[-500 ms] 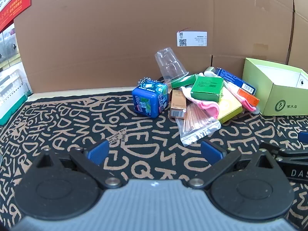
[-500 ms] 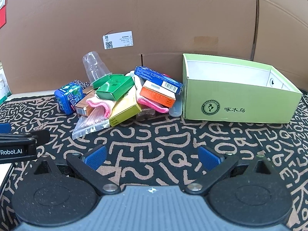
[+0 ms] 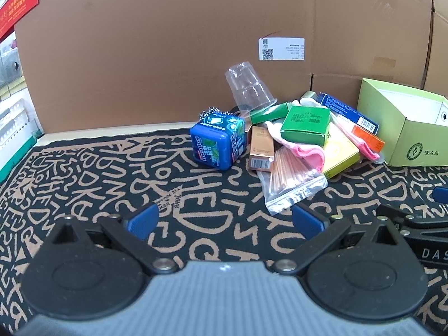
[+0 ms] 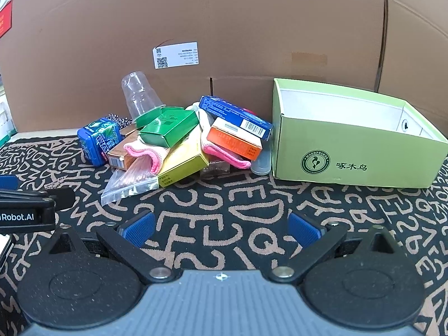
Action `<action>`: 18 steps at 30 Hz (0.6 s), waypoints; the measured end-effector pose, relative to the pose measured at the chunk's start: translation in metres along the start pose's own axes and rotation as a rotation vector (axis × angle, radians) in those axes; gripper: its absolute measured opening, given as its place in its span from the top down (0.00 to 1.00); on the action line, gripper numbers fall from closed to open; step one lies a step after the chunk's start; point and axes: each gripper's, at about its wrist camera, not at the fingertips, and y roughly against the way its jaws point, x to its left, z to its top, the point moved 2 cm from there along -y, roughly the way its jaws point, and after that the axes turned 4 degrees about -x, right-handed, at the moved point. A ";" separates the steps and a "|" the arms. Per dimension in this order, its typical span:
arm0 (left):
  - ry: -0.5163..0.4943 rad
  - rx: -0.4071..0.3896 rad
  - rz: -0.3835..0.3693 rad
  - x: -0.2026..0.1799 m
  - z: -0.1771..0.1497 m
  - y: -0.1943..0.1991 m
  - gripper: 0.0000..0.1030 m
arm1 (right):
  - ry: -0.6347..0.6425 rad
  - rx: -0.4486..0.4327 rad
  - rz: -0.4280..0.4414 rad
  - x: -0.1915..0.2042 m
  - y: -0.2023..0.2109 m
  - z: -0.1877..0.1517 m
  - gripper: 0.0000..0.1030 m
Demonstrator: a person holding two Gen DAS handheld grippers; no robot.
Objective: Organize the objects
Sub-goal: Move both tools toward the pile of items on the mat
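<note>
Two hand-held grippers hover low over a black mat patterned with tan letters (image 4: 224, 196). The left gripper (image 3: 224, 219) has its blue-padded fingers spread wide with nothing between them, and the right gripper (image 4: 221, 228) is spread the same way and holds nothing.

Just beyond the left gripper lies a clear zip bag of thin copper-coloured sticks (image 3: 291, 176), the nearest piece of a heap of small goods. Touching it are a copper-brown carton with a barcode (image 3: 260, 149) and a flat yellow box (image 4: 182, 159), with a pink cloth (image 4: 145, 154) draped between them. At the heap's left edge stands a blue plastic mint tin (image 3: 217, 144) with a bead chain (image 3: 210, 111) behind it. A green carton (image 4: 168, 128) sits on top of the pile. To the right, an orange box (image 4: 235, 140) leans under a long blue box (image 4: 235, 116). A clear plastic cup (image 4: 140, 95) rests upside down and tilted at the back.

Right of the heap, just beside it, stands an open light-green cardboard box (image 4: 350, 156) with a white inside. A brown cardboard wall (image 4: 252, 28) bearing a white label (image 4: 175, 55) closes the scene behind.
</note>
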 end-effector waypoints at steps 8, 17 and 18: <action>0.001 0.013 -0.009 0.000 0.000 -0.005 0.00 | 0.004 0.005 0.006 0.001 -0.005 -0.001 0.00; 0.003 0.022 -0.019 0.001 0.000 -0.010 0.00 | -0.002 -0.004 0.022 0.001 -0.008 -0.001 0.00; 0.005 0.024 -0.020 0.001 0.000 -0.011 0.00 | -0.004 -0.009 0.025 0.001 -0.009 0.000 0.00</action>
